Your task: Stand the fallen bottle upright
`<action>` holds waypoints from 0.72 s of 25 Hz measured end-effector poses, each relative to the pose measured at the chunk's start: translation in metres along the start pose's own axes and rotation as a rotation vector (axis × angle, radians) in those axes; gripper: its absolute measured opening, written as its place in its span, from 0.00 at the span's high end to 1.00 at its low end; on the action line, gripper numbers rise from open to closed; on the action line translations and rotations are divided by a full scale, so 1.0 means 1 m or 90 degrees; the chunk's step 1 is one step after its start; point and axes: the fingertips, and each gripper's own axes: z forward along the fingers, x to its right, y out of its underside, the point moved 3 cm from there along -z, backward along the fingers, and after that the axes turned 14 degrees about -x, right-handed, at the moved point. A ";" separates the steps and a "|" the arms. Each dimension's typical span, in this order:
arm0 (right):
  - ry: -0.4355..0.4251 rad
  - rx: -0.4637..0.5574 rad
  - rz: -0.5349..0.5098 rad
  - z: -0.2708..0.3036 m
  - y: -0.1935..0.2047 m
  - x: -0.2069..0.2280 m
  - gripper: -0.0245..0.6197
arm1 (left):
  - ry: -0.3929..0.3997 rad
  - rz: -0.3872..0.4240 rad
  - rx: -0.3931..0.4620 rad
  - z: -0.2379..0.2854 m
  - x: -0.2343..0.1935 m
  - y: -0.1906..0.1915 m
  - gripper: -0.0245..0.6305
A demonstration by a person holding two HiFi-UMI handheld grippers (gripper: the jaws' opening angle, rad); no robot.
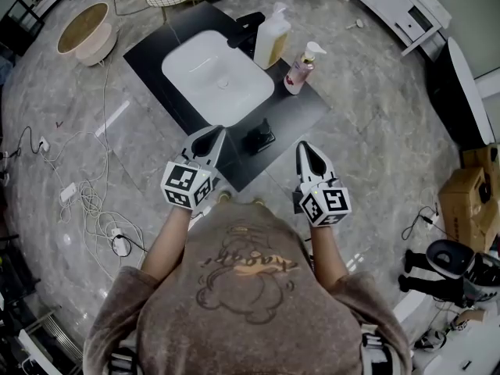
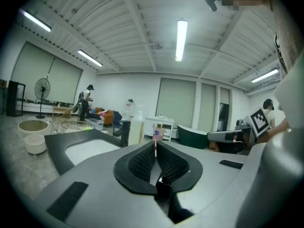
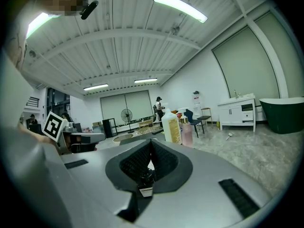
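Two bottles stand upright at the back right of the black counter (image 1: 305, 109), beside the white sink (image 1: 217, 76). One is a tall yellowish pump bottle (image 1: 272, 39) (image 2: 137, 129) (image 3: 172, 126). The other is a smaller pink pump bottle (image 1: 299, 69) (image 2: 157, 134) (image 3: 186, 131). No bottle lies on its side in any view. My left gripper (image 1: 212, 136) (image 2: 155, 144) hangs over the counter's front edge, shut, with nothing between its pads. My right gripper (image 1: 307, 151) (image 3: 150, 142) is just off the counter's front right corner, also shut and empty. Both point toward the bottles.
A black faucet (image 1: 247, 30) stands behind the sink. A small black object (image 1: 258, 137) lies on the counter between the grippers. Cables (image 1: 86, 198) trail over the floor at left. A round basin (image 1: 83, 30) sits far left, a cardboard box (image 1: 469, 198) at right.
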 end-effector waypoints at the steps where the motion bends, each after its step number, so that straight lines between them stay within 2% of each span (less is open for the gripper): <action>1: 0.000 0.000 -0.002 0.000 0.000 0.000 0.97 | -0.003 -0.003 -0.001 0.000 -0.001 0.001 0.93; 18: -0.009 -0.007 -0.032 0.001 0.001 -0.007 0.97 | -0.010 -0.038 0.004 -0.002 0.001 0.006 0.93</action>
